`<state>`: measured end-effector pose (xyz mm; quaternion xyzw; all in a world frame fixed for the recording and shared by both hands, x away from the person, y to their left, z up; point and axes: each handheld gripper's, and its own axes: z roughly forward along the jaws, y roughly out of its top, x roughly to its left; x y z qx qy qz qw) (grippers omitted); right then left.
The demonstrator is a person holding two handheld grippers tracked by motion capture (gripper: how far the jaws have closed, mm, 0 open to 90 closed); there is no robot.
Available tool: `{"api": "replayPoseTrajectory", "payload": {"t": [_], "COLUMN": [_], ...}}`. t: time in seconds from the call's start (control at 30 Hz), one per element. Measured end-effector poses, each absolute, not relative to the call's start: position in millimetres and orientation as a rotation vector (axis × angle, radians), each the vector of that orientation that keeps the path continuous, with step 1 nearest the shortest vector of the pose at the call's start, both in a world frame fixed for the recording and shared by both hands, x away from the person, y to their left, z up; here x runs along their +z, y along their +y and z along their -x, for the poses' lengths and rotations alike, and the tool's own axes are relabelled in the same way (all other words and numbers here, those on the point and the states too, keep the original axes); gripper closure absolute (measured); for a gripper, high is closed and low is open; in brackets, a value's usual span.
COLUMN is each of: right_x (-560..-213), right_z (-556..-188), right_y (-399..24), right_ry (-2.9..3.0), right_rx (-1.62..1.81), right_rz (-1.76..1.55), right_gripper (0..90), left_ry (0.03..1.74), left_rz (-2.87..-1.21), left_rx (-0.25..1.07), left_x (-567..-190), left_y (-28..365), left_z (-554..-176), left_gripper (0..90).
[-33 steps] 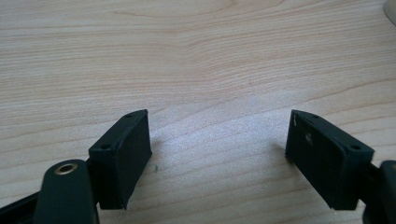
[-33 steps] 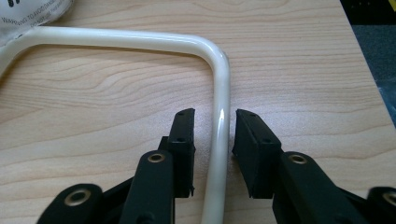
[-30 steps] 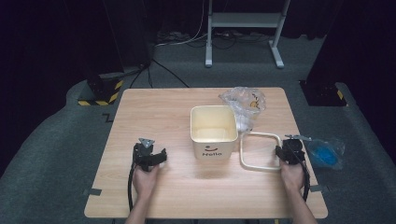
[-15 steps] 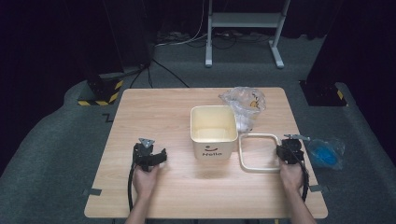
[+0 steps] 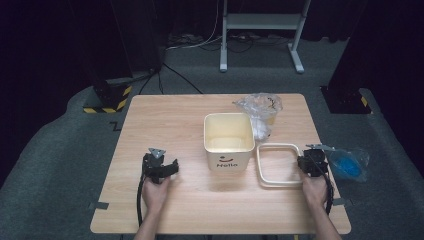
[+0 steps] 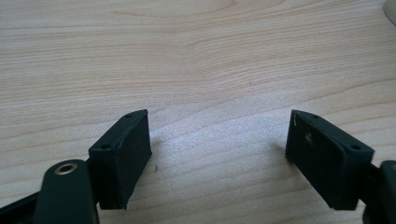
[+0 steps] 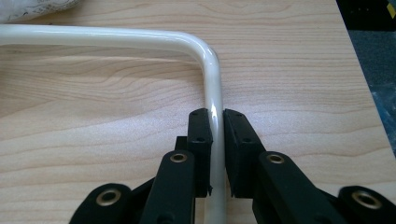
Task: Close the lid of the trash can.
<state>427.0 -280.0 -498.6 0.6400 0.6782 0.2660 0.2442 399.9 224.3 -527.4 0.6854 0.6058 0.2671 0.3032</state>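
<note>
Cream plastic ring (image 5: 278,165) lies flat on the bench (image 5: 190,125) just beside the cream bin (image 5: 228,140) — the right tongs (image 7: 215,122) have just been closing and now pinch its right rail, likely to lift it. Left tongs (image 6: 217,154) rest wide apart, holding nothing — waiting.

Cream square frame (image 5: 278,165), flat beside bin (image 5: 228,139)

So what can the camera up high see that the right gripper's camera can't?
The high view takes in the cream bin marked Hello, the left gripper with its jaws wide apart over bare wood, a blue thing in a clear bag by the right edge, and the floor around. The right gripper view gets close enough to tell that the right gripper is clamped on the rim's thin bar, its jaws having just been closing. Both show the cream square rim, a crinkly bag and the wooden table.
</note>
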Motion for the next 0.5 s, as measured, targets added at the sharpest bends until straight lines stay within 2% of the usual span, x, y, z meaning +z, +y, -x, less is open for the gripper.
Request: {"api": "replayPoseTrajectory", "payload": {"t": [0.5], "right_x": [-478], "right_z": [-413], "right_y": [-290], "right_ry": [1.858], "right_rx": [0.761], "right_rz": [-1.709], "right_gripper": [81.7], "left_ry": [1.606], "left_rz": [-1.816], "left_rx": [0.708], "left_x": [-527], "left_y": [224], "left_z": [-400], "left_gripper": [22.1]}}
